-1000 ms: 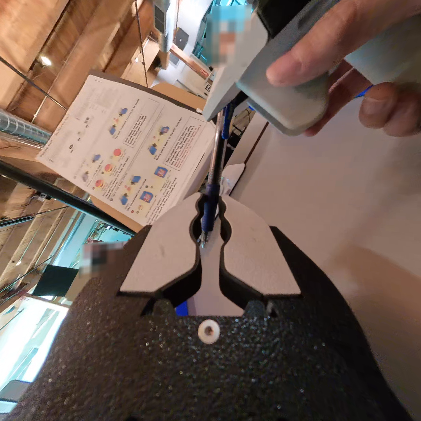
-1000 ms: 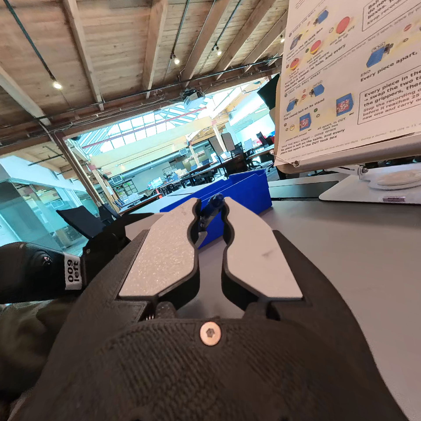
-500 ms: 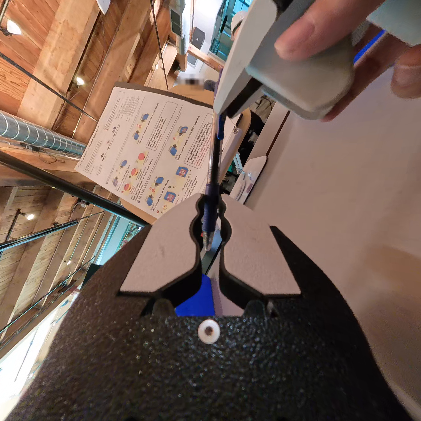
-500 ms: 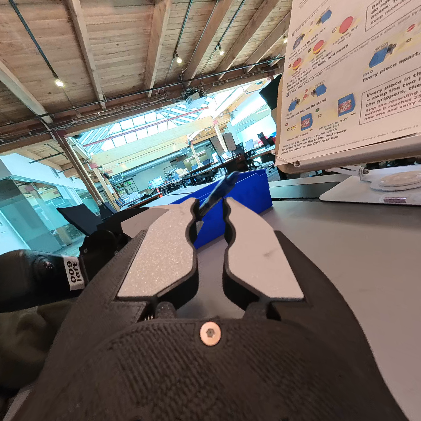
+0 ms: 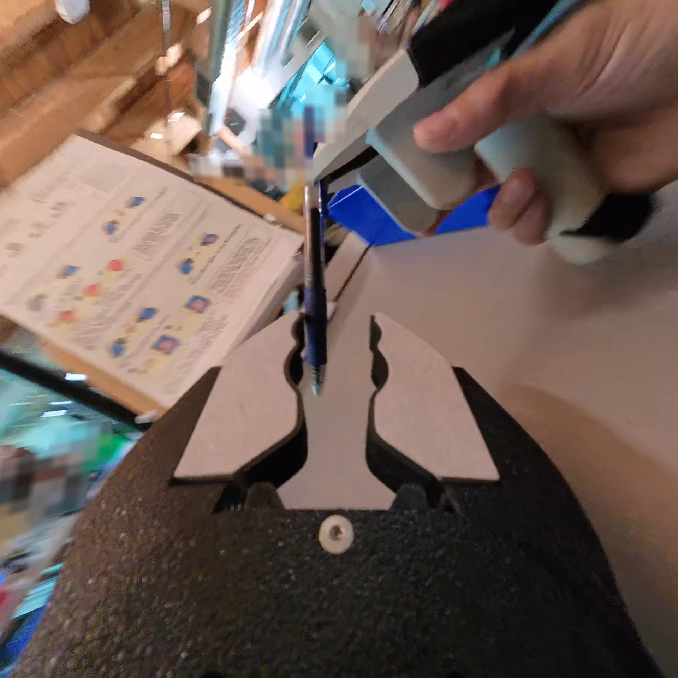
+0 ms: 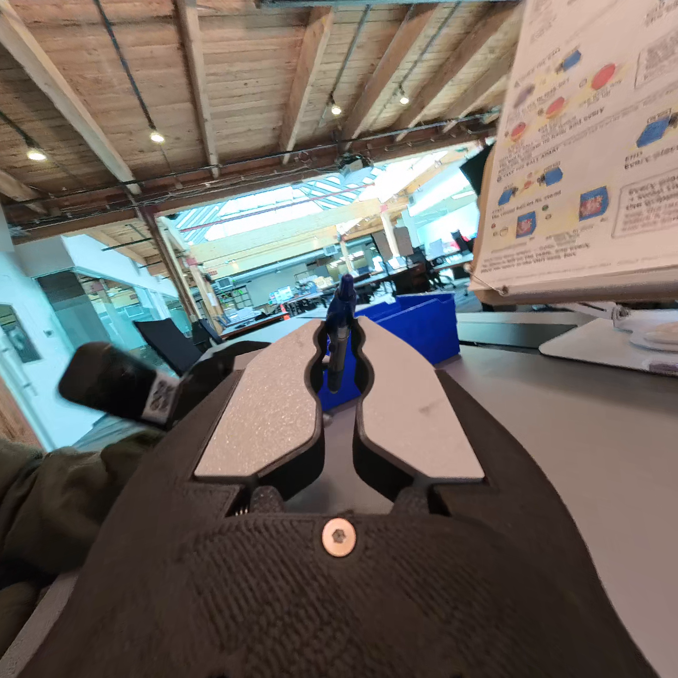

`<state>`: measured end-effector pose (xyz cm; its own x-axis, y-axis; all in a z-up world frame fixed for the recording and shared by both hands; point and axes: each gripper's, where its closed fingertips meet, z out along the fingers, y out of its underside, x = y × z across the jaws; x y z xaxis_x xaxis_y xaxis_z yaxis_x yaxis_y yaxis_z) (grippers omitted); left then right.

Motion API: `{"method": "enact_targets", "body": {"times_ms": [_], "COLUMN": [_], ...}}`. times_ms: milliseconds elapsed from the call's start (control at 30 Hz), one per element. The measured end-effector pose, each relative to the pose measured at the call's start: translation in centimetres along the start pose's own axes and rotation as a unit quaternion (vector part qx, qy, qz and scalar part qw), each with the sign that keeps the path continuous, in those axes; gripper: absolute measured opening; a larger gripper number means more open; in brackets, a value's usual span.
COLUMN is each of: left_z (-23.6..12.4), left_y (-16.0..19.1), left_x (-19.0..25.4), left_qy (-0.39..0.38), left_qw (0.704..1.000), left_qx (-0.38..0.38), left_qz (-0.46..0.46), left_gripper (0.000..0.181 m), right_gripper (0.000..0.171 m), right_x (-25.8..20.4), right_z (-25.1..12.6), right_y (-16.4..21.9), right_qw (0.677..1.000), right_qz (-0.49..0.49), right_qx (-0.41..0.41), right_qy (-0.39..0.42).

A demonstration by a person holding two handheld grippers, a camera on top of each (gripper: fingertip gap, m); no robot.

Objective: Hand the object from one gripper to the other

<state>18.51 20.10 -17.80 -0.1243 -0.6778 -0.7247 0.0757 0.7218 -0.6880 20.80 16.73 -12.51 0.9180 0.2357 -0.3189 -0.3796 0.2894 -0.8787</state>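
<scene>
Two grippers meet at the blue pen [image 5: 314, 293]: the right gripper [image 6: 338, 352] pinches its clip end just in front of the blue bin [image 6: 411, 330], while the left gripper [image 5: 335, 352] stands spread around its tip, apparently so the pen hangs from one hold only.

Printed writing sits on the instruction sheet [image 5: 139, 264], a white page with blue and red pictures propped on a board; in the left wrist view it's motion-blurred beyond reading. Same sheet [image 6: 587, 154] at the right wrist view's upper right edge, lines of print and boxed paragraphs, smeared too. A small white label [image 6: 160, 398] with dark characters wraps the black left gripper body, blurred.
</scene>
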Motion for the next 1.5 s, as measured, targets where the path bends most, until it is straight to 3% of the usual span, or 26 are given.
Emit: {"method": "enact_targets", "body": {"times_ms": [33,100,233,367,500,633,733,800,867,900,1000,1067,1133,1200,1267,1367,1433,1500], "left_z": [-0.2,-0.6,-2.1,-1.9,-2.0,-2.1,-2.2,-1.7,-1.1,-1.0,-0.9,-0.7,-0.5,-0.3,-0.1,-0.2,-0.5,-1.0], "left_y": [-0.3,-0.7,-1.7,-1.6,-2.7,-2.9,-2.8,-1.6,0.5,1.3,2.1,1.9,1.5,1.1,1.0,0.5,-0.3,-1.9], "left_x": [0.3,0.5,2.0,2.3,2.1,2.1,1.0,-0.1,-1.4,-1.8,-1.6,-0.9,0.2,1.0,1.2,1.0,0.6,-0.1], "left_qy": [0.033,0.101,0.245,0.277,0.285,0.277,0.257,0.207,0.142,0.119,0.101,0.103,0.115,0.126,0.123,0.124,0.12,0.121], "left_qw": [0.998,0.98,0.917,0.872,0.841,0.855,0.862,0.882,0.91,0.924,0.948,0.958,0.963,0.965,0.965,0.962,0.961,0.952], "left_qx": [0.016,0.038,0.077,0.083,0.129,0.142,0.147,0.12,0.059,0.035,-0.02,-0.042,-0.052,-0.053,-0.053,-0.035,-0.002,0.062], "left_qz": [-0.053,-0.168,-0.305,-0.395,-0.442,-0.414,-0.412,-0.406,-0.384,-0.363,-0.3,-0.264,-0.238,-0.224,-0.226,-0.242,-0.25,-0.273], "left_gripper": [0.041,0.054,0.035,0.037,0.017,0.011,0.01,0.01,0.01,0.01,0.01,0.01,0.01,0.01,0.01,0.01,0.011,0.018], "right_gripper": [0.012,0.012,0.012,0.012,0.012,0.012,0.015,0.031,0.047,0.051,0.054,0.053,0.051,0.038,0.015,0.013,0.012,0.01], "right_x": [-0.6,-1.7,-2.9,-3.7,-3.6,-3.6,-2.3,-1.0,0.9,1.4,2.3,2.5,2.4,2.3,2.4,2.5,2.3,2.1], "right_z": [-0.2,-0.7,-1.5,-1.4,-1.2,-1.2,-1.1,-1.0,-1.3,-1.5,-1.3,-0.7,0.0,0.6,0.7,0.6,0.7,0.8], "right_y": [-0.3,-0.5,0.4,-1.0,-0.7,-0.9,-0.5,-0.8,-1.2,-1.0,1.3,3.4,4.5,4.8,4.4,4.7,4.8,4.4], "right_qw": [1.0,0.996,0.984,0.987,0.989,0.989,0.992,0.985,0.95,0.917,0.759,0.657,0.614,0.606,0.606,0.633,0.676,0.748], "right_qz": [-0.008,-0.037,-0.125,-0.087,-0.066,-0.063,-0.093,-0.174,-0.297,-0.374,-0.608,-0.704,-0.736,-0.743,-0.741,-0.715,-0.678,-0.604], "right_qx": [-0.001,-0.023,-0.066,-0.004,-0.002,0.003,-0.012,-0.013,-0.035,-0.062,-0.173,-0.226,-0.244,-0.24,-0.236,-0.248,-0.24,-0.216], "right_qy": [-0.026,-0.075,-0.113,-0.135,-0.135,-0.131,-0.079,-0.006,0.092,0.123,0.159,0.151,0.147,0.151,0.165,0.162,0.16,0.166]}}
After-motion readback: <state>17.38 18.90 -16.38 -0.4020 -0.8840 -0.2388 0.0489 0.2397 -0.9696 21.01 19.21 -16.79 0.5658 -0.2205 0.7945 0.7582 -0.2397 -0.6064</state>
